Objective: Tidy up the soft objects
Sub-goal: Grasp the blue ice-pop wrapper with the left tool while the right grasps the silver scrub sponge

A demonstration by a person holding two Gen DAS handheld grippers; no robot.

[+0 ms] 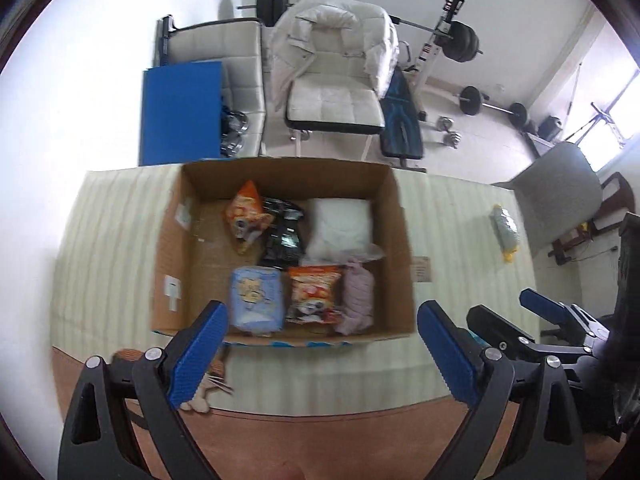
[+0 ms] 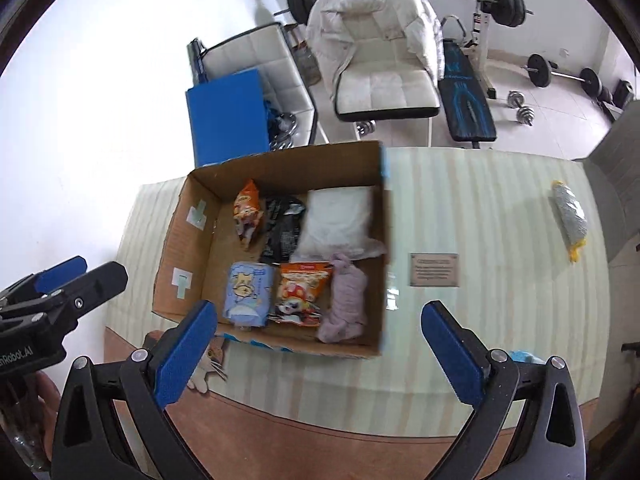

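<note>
Soft packets fill the cardboard box (image 1: pixel 400 240) on the counter (image 2: pixel 460 220): a pink cloth (image 1: pixel 357 300), a white pillow (image 1: pixel 340 226) (perhaps bagged). Left gripper (image 1: pixel 320 354) and right gripper (image 2: pixel 316 352) both hover spread apart, holding nothing.

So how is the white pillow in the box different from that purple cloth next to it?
The white pillow is a smooth, square, puffy pad lying flat in the cardboard box's far right corner. The purple cloth is crumpled into a long, wrinkled bundle in the near right corner. The pillow looks wider; the cloth is narrower and darker. Both are soft items lying along the box's right wall.
</note>
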